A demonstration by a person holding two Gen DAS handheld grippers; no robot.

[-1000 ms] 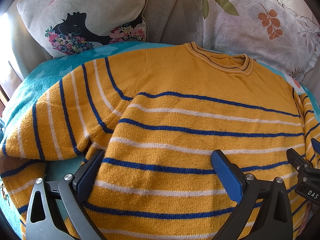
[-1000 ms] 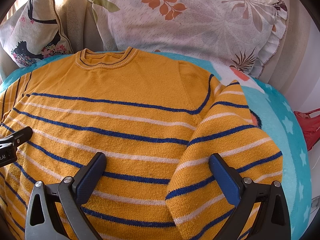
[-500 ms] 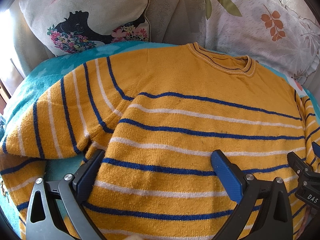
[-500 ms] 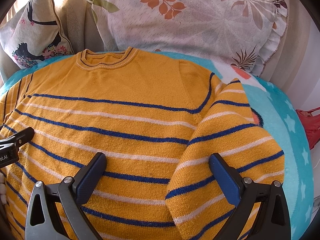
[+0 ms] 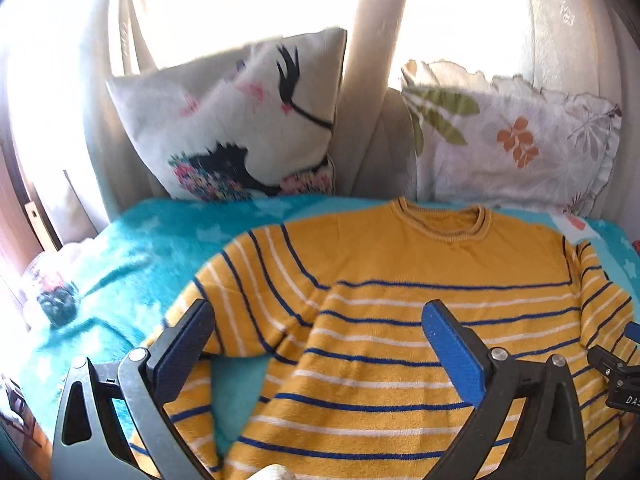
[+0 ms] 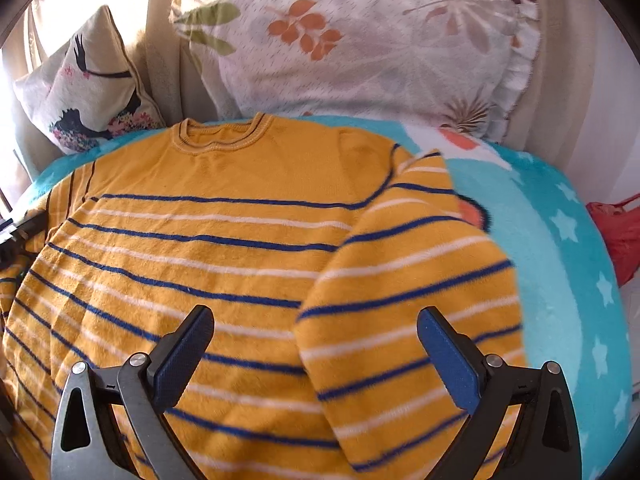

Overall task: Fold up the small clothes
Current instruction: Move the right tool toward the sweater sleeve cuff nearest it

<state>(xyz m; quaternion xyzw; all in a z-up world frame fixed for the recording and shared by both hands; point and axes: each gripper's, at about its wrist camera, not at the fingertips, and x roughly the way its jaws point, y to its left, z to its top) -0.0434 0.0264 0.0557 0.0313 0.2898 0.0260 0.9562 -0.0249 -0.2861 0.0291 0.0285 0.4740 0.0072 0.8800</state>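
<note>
A mustard-yellow knitted sweater (image 6: 224, 264) carried thin horizontal stripes in dark blue and white across its body and both sleeves, with a plain yellow chest panel and a yellow collar edged in dark lines. It lay on a turquoise fleece blanket (image 6: 560, 248) printed with pale stars and an orange-and-black patch. One cushion (image 5: 248, 128) was cream with a black figure and pink and multicoloured flowers. A pillow (image 6: 360, 44) was white with orange, green and brown leaves. The left claw (image 5: 320, 330) and right claw (image 6: 316, 332) had blue pads on grey-black frames.
</note>
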